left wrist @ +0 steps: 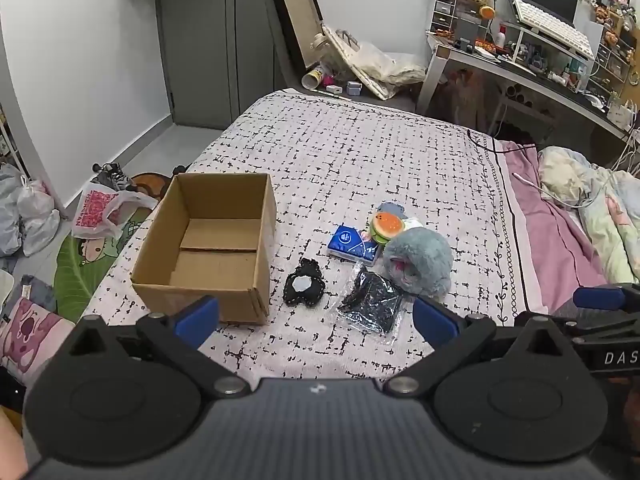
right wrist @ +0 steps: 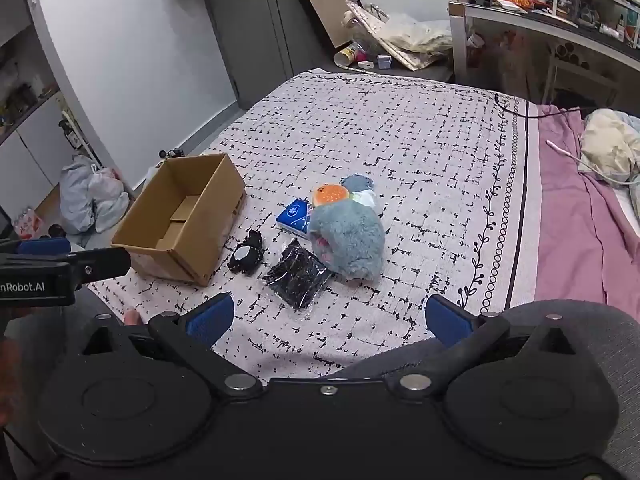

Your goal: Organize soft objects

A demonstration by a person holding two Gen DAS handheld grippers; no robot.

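Fluffy grey-blue plush toy [right wrist: 347,240] lies mid-frame, above both the right gripper [right wrist: 329,316] and the left gripper [left wrist: 316,318]; both jaws spread wide, empty.

My left gripper [left wrist: 316,316] hangs wide open above a patterned bedspread [left wrist: 360,152], tilted down toward an open, empty cardboard box [left wrist: 208,248]. Just right of the box lie a black scrunchie [left wrist: 304,288], a bagged black item [left wrist: 372,304], a blue tissue pack [left wrist: 352,242], a burger plush [left wrist: 387,226] and a grey-blue furry plush [left wrist: 418,264].
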